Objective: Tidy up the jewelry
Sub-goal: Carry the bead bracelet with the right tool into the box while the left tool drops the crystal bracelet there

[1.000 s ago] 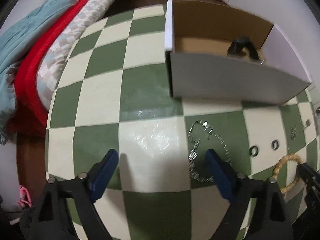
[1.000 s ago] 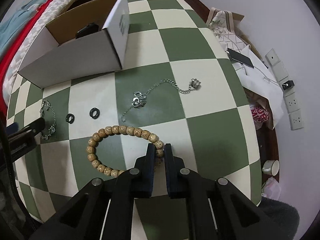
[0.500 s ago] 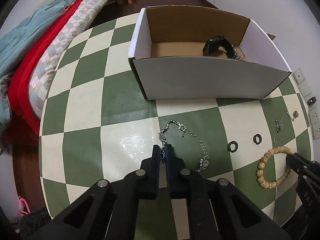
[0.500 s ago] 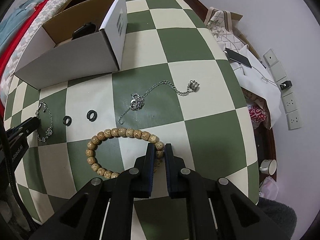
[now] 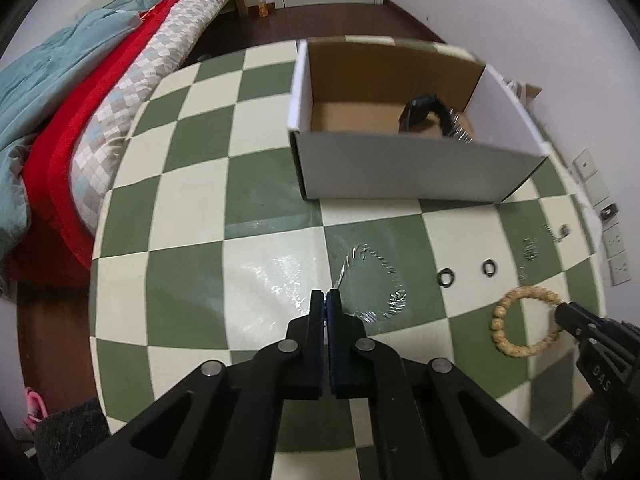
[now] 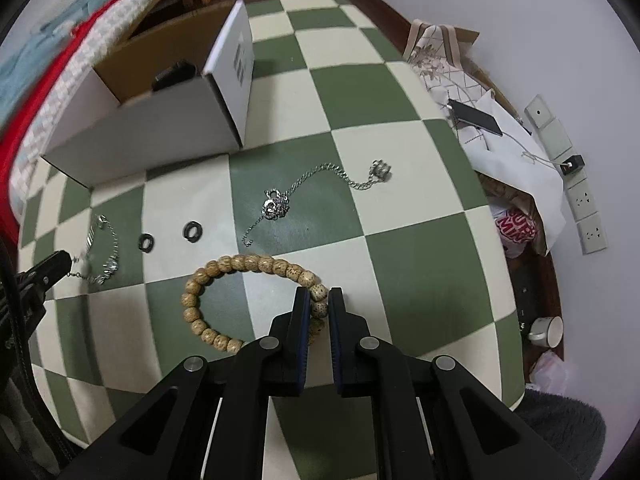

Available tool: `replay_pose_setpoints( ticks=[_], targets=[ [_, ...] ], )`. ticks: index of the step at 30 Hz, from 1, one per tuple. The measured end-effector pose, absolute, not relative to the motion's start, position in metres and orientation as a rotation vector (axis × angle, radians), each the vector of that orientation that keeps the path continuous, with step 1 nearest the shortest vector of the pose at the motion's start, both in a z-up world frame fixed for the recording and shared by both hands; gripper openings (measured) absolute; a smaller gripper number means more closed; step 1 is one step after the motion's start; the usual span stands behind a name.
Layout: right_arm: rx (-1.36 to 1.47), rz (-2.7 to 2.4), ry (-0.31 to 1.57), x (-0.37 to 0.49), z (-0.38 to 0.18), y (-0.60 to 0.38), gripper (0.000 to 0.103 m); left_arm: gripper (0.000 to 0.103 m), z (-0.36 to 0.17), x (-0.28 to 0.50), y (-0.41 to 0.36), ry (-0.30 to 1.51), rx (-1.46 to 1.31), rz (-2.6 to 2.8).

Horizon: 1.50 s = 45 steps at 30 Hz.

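Currently both tongs are clamped on jewelry over the green-and-cream checkered table (image 5: 192, 240). Left gripper (image 5: 327, 298): jaws pressed together with no visible gap, pinching one end of the silver bracelet (image 5: 376, 280); the chain loops out toward 1 o'clock from the tips and is motion-blurred in the left view, so I cannot tell whether it is lifted or dragging on the surface. In the right view the same bracelet (image 6: 102, 252) sits at 9 o'clock, with the left tips touching its lower end. Right gripper (image 6: 319, 300): jaws nearly closed, narrow gap filled by one or two beads of the wooden bead bracelet (image 6: 248, 296); the rest of the loop lies flat, spreading toward 10 o'clock from the tips. Left view shows that bead loop (image 5: 524, 320) at 3 o'clock. Two black rings (image 6: 170, 236) sit side by side on the table between the two bracelets, not touching either. Silver necklace (image 6: 308, 196) with pendant is stretched out at 12 o'clock of the right tips, well apart from them. Open cardboard box (image 5: 416, 176) stands at 12–1 o'clock in the left view, with a black watch (image 5: 426, 114) and something silver inside, at its right end. Bed with red and blue covers (image 5: 80, 100) at 10 o'clock, beside the table.
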State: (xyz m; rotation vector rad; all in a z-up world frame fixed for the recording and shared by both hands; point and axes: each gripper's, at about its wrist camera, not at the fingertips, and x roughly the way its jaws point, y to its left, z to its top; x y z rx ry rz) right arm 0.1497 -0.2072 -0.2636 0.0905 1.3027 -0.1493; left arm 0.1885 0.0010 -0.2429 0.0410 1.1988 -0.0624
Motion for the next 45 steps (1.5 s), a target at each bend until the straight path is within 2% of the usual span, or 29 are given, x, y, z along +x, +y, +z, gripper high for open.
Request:
replay_pose_setpoints(
  ticks=[18, 29, 35, 45],
  targets=[
    [0.15, -0.034, 1.114, 0.158, -0.158, -0.2, 0.009, 0.0, -0.146, 0.198, 0.023, 1.043, -0.065, -0.115],
    [0.097, 0.058, 0.997, 0.222, -0.086, -0.169, 0.009, 0.0, -0.096, 0.266, 0.009, 0.957, -0.052, -0.183],
    [0.094, 0.06, 1.054, 0.273, -0.103, -0.16, 0.009, 0.0, -0.122, 0.323, 0.003, 1.05, -0.045, -0.213],
    [0.146, 0.076, 1.281, 0.32, -0.185, -0.169, 0.01, 0.001, -0.191, 0.378, -0.011, 1.243, -0.005, -0.235]
  ],
)
